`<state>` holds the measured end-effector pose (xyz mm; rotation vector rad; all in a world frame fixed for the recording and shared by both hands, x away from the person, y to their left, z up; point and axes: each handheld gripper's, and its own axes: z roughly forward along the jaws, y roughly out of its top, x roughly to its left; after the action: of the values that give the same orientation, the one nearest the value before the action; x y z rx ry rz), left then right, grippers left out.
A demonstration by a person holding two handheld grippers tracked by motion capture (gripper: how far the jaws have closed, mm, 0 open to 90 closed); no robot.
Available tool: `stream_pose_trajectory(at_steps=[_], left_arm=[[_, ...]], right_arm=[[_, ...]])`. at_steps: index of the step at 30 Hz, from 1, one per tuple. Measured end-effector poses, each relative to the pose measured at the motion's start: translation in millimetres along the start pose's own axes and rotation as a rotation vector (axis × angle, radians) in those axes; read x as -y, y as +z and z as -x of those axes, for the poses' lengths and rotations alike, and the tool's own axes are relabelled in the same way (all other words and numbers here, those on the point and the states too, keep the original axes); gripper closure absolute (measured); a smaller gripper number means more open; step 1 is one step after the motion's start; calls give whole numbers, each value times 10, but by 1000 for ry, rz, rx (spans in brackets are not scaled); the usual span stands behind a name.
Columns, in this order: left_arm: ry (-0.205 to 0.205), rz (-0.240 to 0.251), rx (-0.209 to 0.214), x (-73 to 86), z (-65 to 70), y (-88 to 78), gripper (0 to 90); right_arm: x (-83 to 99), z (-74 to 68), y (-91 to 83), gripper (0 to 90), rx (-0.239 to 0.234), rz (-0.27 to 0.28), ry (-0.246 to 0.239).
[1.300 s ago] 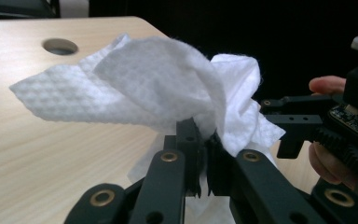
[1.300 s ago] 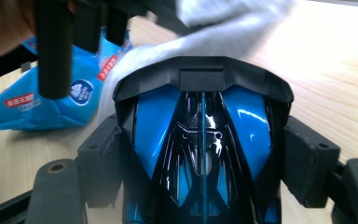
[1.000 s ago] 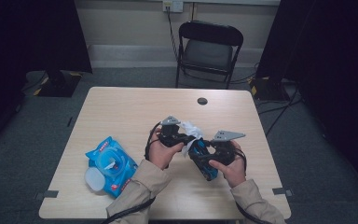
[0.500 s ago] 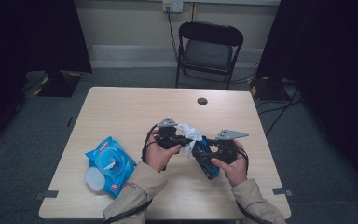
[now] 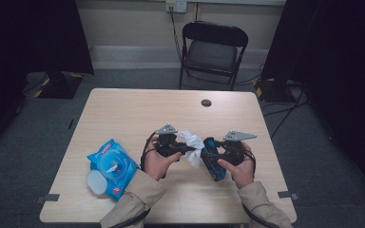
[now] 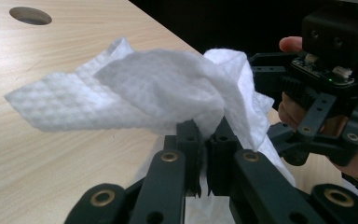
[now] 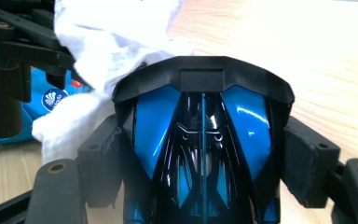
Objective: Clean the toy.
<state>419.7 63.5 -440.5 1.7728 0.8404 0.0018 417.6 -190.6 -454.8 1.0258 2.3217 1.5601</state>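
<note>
The glossy blue-and-black toy car (image 7: 203, 154) sits clamped in the right gripper (image 5: 214, 159); the left gripper (image 6: 204, 140) pinches a crumpled white wipe (image 6: 135, 88). Keep the car steady and rub with short, light strokes.

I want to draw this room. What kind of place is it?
Probably a small recording room or lab, not a home. A single wooden table stands on grey carpet, black curtains hang at the sides, and a folding chair waits by a wall socket.

White dimpled wipe (image 6: 135, 93); glossy blue-and-black toy car (image 7: 203, 154).
</note>
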Motion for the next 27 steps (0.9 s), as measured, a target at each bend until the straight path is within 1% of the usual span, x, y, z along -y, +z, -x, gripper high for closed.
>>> stream_pose_trajectory(at_steps=[3, 6, 8, 9, 11, 14, 16, 18, 22, 24, 27], left_arm=[[-7, 9, 2, 10, -5, -51, 861], [-1, 9, -7, 10, -24, -105, 862], [-7, 26, -16, 0, -51, -148, 862], [-16, 37, -18, -9, -61, -164, 862], [-19, 44, -21, -35, -80, -190, 862], [-18, 49, -18, -97, -93, -212, 862], [-17, 58, -11, -152, -87, -211, 862], [-13, 60, -13, -198, -82, -202, 862], [-23, 62, -15, -254, -99, -160, 862], [-25, 50, -19, -277, -111, -116, 862], [-22, 34, -17, -297, -101, -43, 862]], right_arm=[[0, 9, -6, 255, 2, 3, 3], [-3, 16, -19, 255, 10, 6, -2], [-6, 20, -26, 255, 7, 7, 3], [-5, 19, -26, 255, 8, 8, 4], [-2, 12, -20, 255, 8, 4, -4], [-1, -7, -5, 255, 0, 4, -3], [-5, -29, 7, 255, -4, -1, -9], [-7, -43, 20, 255, -12, -5, -14], [-3, -50, 25, 255, -17, -7, -19], [4, -58, 34, 255, -22, -11, -19], [-4, -90, 49, 255, -36, -15, -32]])
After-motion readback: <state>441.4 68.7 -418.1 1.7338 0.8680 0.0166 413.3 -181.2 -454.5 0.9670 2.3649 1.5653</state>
